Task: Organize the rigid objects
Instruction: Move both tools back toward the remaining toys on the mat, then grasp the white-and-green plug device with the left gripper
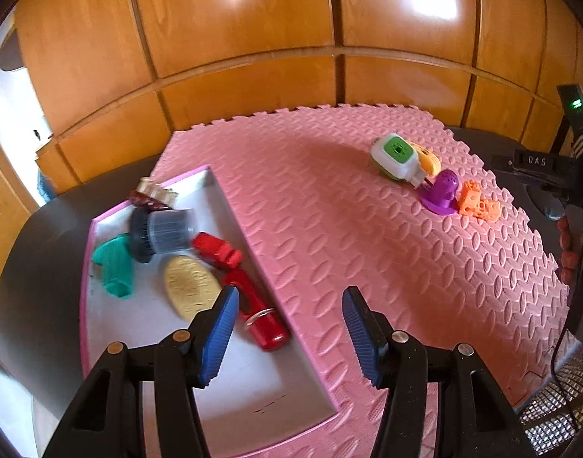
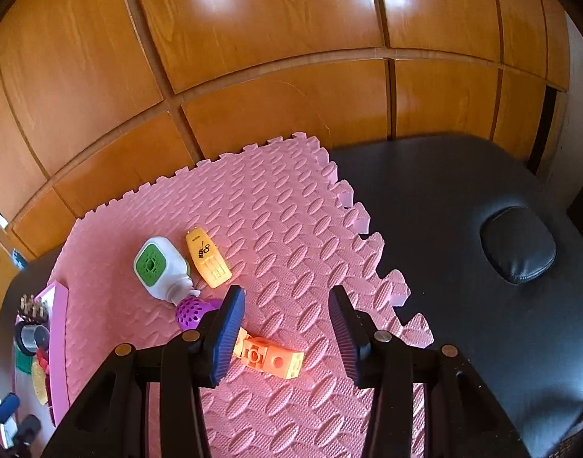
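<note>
- Left gripper point(image 1: 291, 337): jaws spread wide, holding nothing, above the pink tray's point(image 1: 230, 206) right wall.
- Right gripper point(image 2: 285, 337): jaws spread, empty, over the orange block point(image 2: 274, 358) on the pink mat point(image 2: 291, 229).

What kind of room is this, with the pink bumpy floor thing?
Probably a room in someone's home. Shiny wooden cupboard doors fill the back, and a pink foam puzzle mat lies on a black padded table. Small toys and household bits sit on the mat, and more in a pink tray.
</note>
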Demonstrator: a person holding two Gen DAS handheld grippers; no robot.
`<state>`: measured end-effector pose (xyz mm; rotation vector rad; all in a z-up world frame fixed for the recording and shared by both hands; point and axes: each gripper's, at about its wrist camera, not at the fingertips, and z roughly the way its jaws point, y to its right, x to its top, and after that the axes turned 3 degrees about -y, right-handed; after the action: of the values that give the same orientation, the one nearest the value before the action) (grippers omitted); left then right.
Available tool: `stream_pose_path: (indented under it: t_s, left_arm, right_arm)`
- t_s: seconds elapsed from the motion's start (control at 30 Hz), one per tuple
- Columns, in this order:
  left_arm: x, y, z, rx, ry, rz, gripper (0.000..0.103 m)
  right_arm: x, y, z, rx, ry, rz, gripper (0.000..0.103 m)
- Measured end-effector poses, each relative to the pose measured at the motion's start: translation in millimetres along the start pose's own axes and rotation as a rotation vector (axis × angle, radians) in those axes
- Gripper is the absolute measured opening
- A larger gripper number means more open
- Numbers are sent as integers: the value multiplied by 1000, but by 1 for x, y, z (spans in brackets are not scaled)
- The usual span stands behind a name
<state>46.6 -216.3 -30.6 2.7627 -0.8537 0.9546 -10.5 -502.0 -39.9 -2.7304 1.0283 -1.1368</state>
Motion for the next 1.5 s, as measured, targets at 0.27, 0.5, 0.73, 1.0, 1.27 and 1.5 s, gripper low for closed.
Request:
stream_pose_path:
  t_s: [0.27,0.5,0.73,1.0,1.27,1.5]
  left_arm:
    - [16,22,17,-68,-35,12,57]
    - [39,36,45,-144,-98,-45,57]
    - [80,49,72,-260,-144,-147,67]
    - [124,61,112,-312,-188,-250,72]
    - [153,70,145,-310,-216,-327,72]
    - [162,80,174,-316,-250,-367,72]
  right_arm:
    - [3,14,0,25,-27,84,46]
    - [4,19,-2,40,-36,121,46]
    - [4,16,0,65,-49,120,46]
    - [4,15,1,95,-64,126,46]
    - [5,18,4,119,-80,150,46]
    - [4,16,7,124,-94,150,46]
